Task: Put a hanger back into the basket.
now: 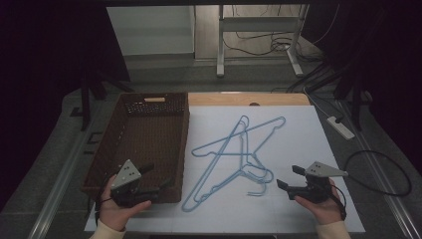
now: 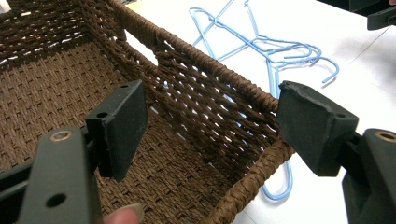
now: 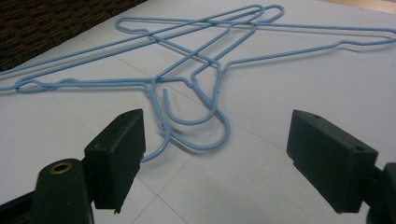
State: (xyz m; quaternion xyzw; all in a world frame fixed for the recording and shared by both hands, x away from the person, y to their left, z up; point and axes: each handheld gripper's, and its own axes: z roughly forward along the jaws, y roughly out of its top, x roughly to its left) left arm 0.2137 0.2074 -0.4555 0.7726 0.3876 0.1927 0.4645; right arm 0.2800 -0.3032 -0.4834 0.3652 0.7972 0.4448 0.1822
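Blue wire hangers point(image 1: 234, 154) lie tangled, perhaps three of them, on the white table point(image 1: 298, 209), just right of the brown woven basket point(image 1: 142, 144). The right gripper point(image 1: 287, 178) hangs near their hooks, jaws spread wide, nothing between them. The left gripper point(image 1: 157, 177) hovers over the basket's near right corner, jaws likewise released and empty.

Black tongs point(image 1: 152, 179), grey plates, cream sleeves point(image 1: 330, 230)
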